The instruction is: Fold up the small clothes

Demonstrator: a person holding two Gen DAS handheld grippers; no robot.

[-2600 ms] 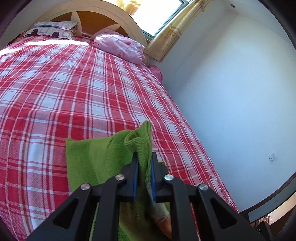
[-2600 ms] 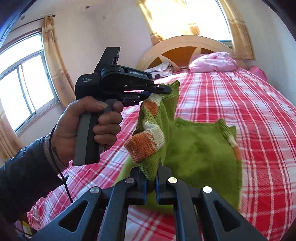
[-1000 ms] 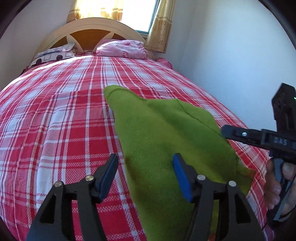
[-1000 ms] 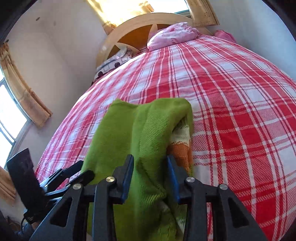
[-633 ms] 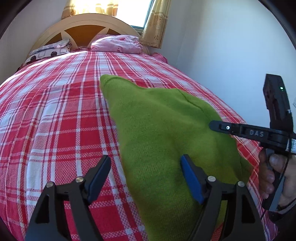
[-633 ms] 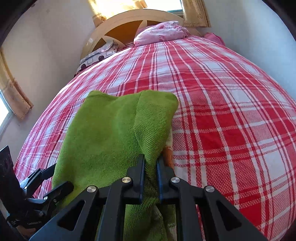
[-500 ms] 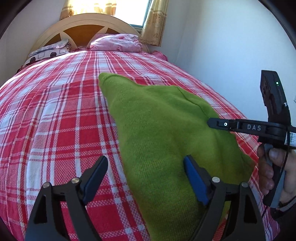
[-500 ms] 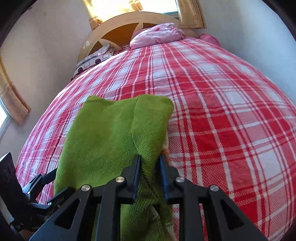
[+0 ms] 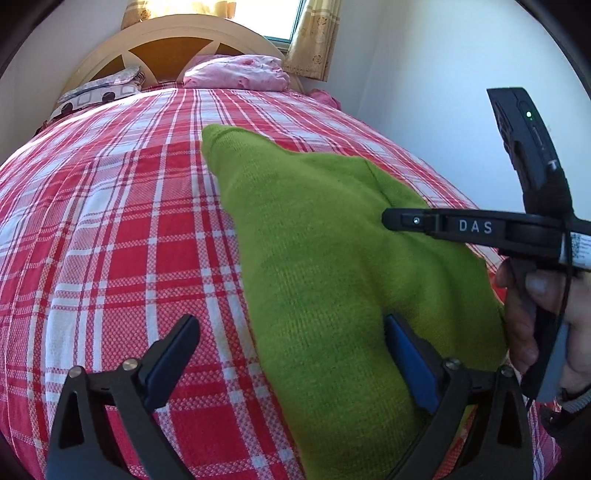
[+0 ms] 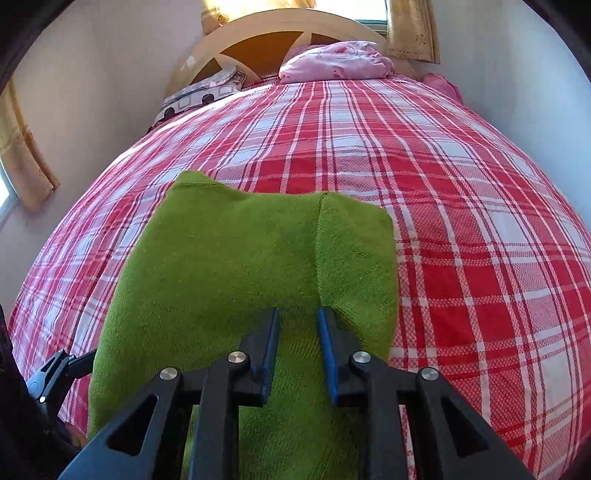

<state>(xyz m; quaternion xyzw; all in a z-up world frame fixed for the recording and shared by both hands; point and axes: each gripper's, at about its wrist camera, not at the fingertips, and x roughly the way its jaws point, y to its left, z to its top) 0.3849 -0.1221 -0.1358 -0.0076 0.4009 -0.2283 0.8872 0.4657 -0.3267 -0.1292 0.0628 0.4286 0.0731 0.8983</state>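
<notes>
Lying folded, green knit sweater (image 10: 229,266) rests on checked woven bedspread (image 10: 461,240).

- Bed (image 10: 461,221): red-and-white plaid cover.
- Headboard (image 10: 273,40): arched, wooden.
- Pillows: pink (image 10: 332,61), grey patterned (image 10: 199,92).
- Walls (image 9: 424,74): white.
- Curtains (image 9: 314,37): yellow, sunlit window behind.

— How's the light from where you sit?

— Bright. Sun pours through the window (image 9: 266,18) behind the headboard (image 10: 273,44) and blows it out white; the headboard glows orange.

— Shadows?

— Soft ones under my jaws, on the green sweater (image 10: 229,266).

— Sharpness?

— Crisp at the centre. The fisheye bulges the bed (image 9: 110,221), and black vignette fills my corners.
</notes>
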